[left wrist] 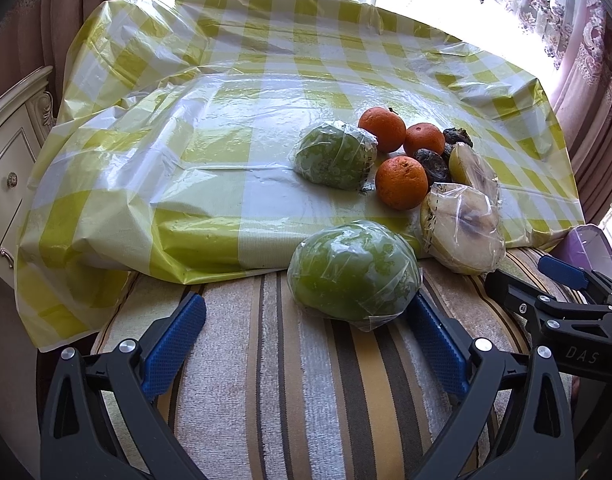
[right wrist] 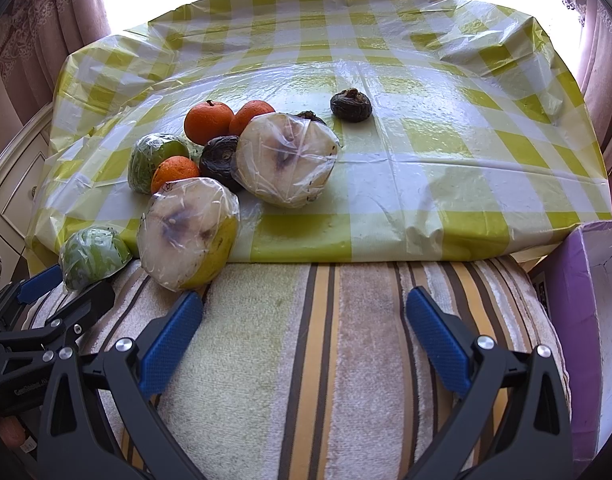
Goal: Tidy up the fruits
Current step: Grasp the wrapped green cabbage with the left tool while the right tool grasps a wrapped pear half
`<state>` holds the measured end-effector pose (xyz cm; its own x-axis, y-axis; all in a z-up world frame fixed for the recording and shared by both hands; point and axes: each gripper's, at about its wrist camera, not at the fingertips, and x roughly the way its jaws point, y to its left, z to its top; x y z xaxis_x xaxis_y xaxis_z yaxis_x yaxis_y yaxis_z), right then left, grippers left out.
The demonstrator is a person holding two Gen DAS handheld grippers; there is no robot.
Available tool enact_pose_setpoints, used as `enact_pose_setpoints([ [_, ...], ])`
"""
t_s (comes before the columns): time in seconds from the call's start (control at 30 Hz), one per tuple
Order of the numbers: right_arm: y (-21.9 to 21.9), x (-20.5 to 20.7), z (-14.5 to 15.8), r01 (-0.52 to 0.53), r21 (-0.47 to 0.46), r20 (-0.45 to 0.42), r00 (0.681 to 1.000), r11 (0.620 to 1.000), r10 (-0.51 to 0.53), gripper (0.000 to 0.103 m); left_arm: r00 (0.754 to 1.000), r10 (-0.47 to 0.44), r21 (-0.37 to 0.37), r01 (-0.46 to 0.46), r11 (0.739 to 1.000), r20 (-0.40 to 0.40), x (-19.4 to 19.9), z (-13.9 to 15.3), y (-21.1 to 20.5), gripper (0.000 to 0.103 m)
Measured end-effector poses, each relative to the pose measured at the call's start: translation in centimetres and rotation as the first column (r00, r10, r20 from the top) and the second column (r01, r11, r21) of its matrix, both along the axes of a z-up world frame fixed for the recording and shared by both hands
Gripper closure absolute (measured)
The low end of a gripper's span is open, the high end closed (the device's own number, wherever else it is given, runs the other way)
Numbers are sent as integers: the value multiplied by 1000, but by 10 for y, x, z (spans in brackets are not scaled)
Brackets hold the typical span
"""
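Nearest the cameras, both grippers hover over a striped towel (right wrist: 306, 340), each with its two blue-padded fingers spread wide apart and holding nothing. The left gripper (left wrist: 306, 332) sits just short of a green fruit wrapped in clear film (left wrist: 353, 270), which lies on the towel at the edge of the cloth; its right finger (left wrist: 437, 340) is just beside that fruit, though whether they touch cannot be told. The right gripper (right wrist: 304, 332) has only towel between its fingers, and a purple box (right wrist: 581, 320) stands to its right.

Next out, a cut pale fruit half in film (right wrist: 190, 232) leans on the front edge of the yellow-and-white checked plastic cloth (right wrist: 425, 168). A second wrapped half (right wrist: 288, 158) rests on the cloth behind it, making two halves. A second wrapped green fruit (left wrist: 333, 154) lies on the cloth, making two of those.

Three oranges (left wrist: 401, 182) (left wrist: 381, 128) (left wrist: 423, 140) cluster between the green fruit and the halves. Dark wrinkled fruits number three in the right view: one (right wrist: 220, 158) pressed among the cluster, one (right wrist: 311, 117) partly hidden behind the farther half, and one (right wrist: 350, 105) alone, apart to the right.

Farthest back, curtains (right wrist: 38, 20) frame a bright window, and a cream cabinet (left wrist: 10, 168) stands left.
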<state>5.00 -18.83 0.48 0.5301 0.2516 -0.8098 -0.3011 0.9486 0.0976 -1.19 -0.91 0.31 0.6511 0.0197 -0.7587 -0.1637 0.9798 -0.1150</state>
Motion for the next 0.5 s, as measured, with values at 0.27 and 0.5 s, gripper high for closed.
enact_pose_setpoints([
  [0.27, -1, 4, 2, -7, 19, -5, 1000, 1000, 7, 1, 997, -64, -18, 65, 998, 49, -4, 4, -6, 17],
  [0.5, -18, 7, 10, -89, 102, -52, 994, 991, 95, 1, 995, -93, -9, 93, 996, 42, 1, 7, -9, 27],
])
